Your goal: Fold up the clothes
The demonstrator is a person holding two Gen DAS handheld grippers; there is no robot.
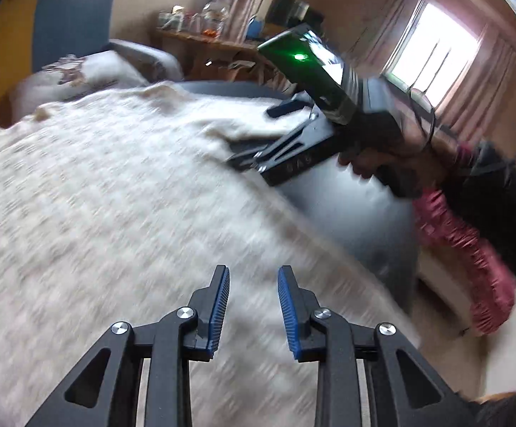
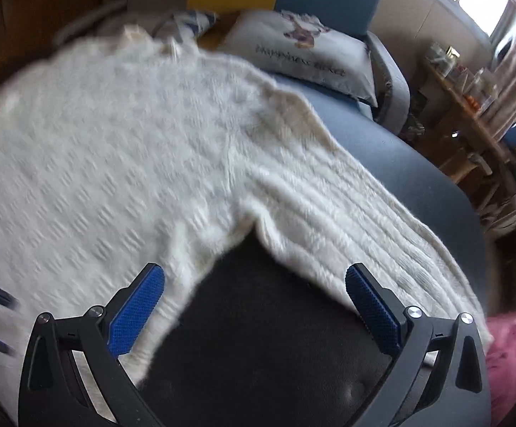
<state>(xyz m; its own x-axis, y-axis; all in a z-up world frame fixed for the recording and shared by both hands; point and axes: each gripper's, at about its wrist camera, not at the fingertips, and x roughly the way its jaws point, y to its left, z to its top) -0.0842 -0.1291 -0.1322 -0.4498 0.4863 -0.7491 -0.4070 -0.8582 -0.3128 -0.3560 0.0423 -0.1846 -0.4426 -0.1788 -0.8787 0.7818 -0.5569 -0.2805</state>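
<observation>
Sweater spread flat on the bed; right claw wide open, left claw narrowly parted, both empty. Grip the sleeve edge cleanly.

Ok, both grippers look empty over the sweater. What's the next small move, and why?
Probably bring the right gripper down onto the sleeve and close on its near edge. The sweater lies spread flat on the bed with the sleeve sticking out sideways, unfolded, and the right jaws are wide open beside it. The left gripper is open too, holding nothing.
</observation>
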